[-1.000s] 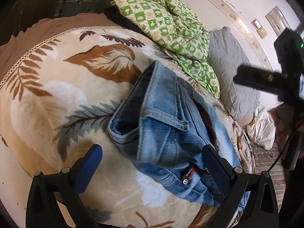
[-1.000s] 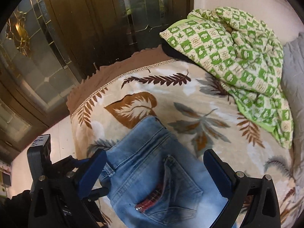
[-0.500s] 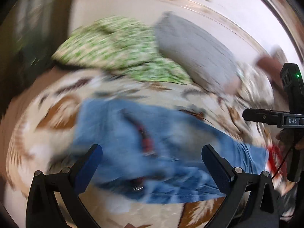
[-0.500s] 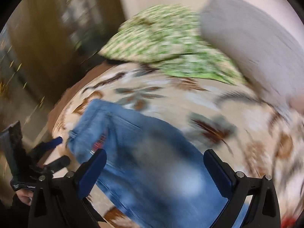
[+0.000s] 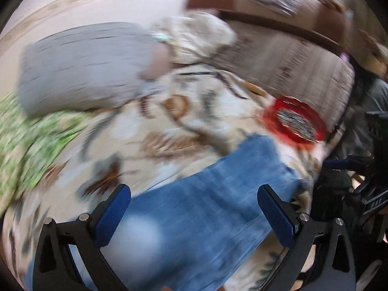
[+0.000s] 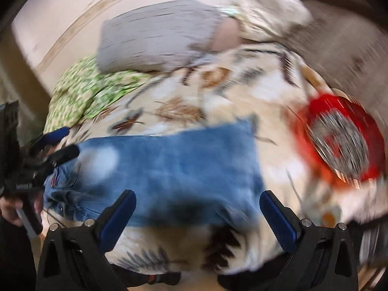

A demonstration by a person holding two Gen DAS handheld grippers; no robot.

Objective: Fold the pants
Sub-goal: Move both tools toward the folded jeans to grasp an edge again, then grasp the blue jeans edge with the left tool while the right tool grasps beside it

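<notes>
1. The jeans point(image 6: 174, 160) are lying flat across the bed point(image 6: 218, 92), filling the lower middle of both blurred views, with the waist at the lower left of the right view and the hem running toward the red object point(image 6: 344, 145) at right.
2. Denim is likely handling as soft but fairly heavy and non-slippery; I judge the hem corners or the waistband are offering the firmest hold.
3. The left gripper point(image 5: 194, 211) is hovering with jaws spread wide, holding nothing; contact with the cloth is unclear.
4. The right gripper point(image 6: 197, 215) is also gaping wide and empty above the leg.
5. A grey pillow point(image 5: 80, 65) is resting in the upper left.
</notes>
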